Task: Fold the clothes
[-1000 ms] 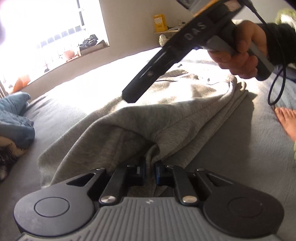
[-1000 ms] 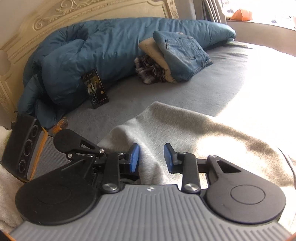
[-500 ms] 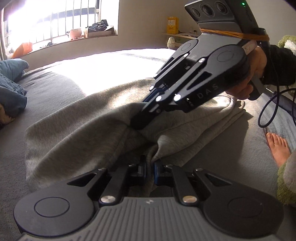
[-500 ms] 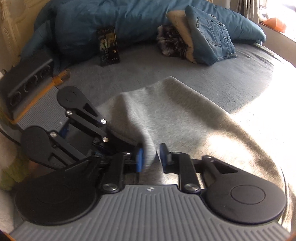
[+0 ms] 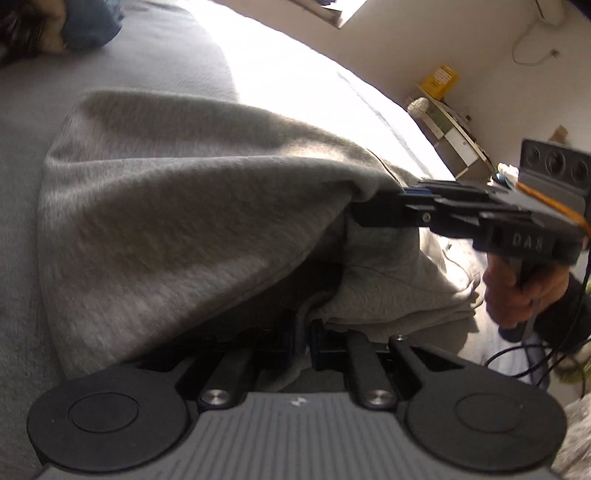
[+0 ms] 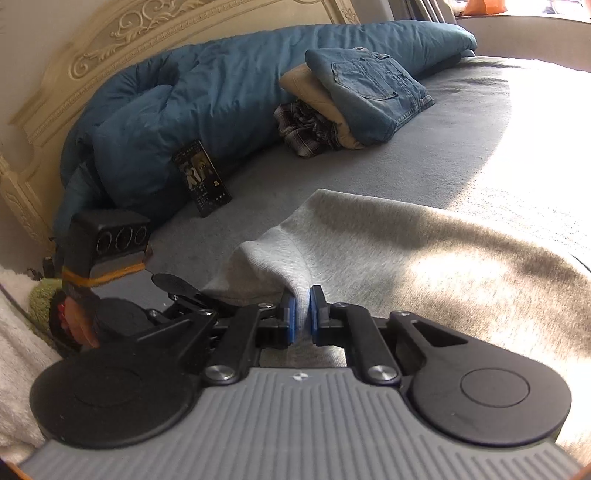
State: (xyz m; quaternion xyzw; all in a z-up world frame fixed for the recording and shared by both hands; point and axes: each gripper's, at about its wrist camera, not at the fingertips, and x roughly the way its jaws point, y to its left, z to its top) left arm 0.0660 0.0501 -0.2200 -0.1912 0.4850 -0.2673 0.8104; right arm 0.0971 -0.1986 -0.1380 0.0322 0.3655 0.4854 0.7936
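A grey sweatshirt-like garment (image 5: 192, 221) lies spread on the bed. In the left wrist view my left gripper (image 5: 303, 336) pinches a bunched edge of it at the bottom; its jaws are opening a little, with the cloth still pressed between the pads. My right gripper (image 5: 373, 212) comes in from the right, held by a hand (image 5: 517, 295), and grips the raised fold. In the right wrist view the right gripper (image 6: 303, 314) is shut on a peak of the grey garment (image 6: 406, 251). The left tool's camera block (image 6: 110, 236) sits close at the left.
A blue duvet (image 6: 221, 92) lies along the carved headboard (image 6: 147, 29), with folded jeans (image 6: 369, 88), a plaid cloth (image 6: 306, 129) and a dark phone-like slab (image 6: 201, 181) by it. Grey sheet (image 6: 369, 166) surrounds the garment. A cable (image 5: 535, 362) hangs near the hand.
My right gripper came down and shut on a fold of the grey garment. My left gripper rolled and shifted sideways with its pinch of cloth, and the fabric between them rose.
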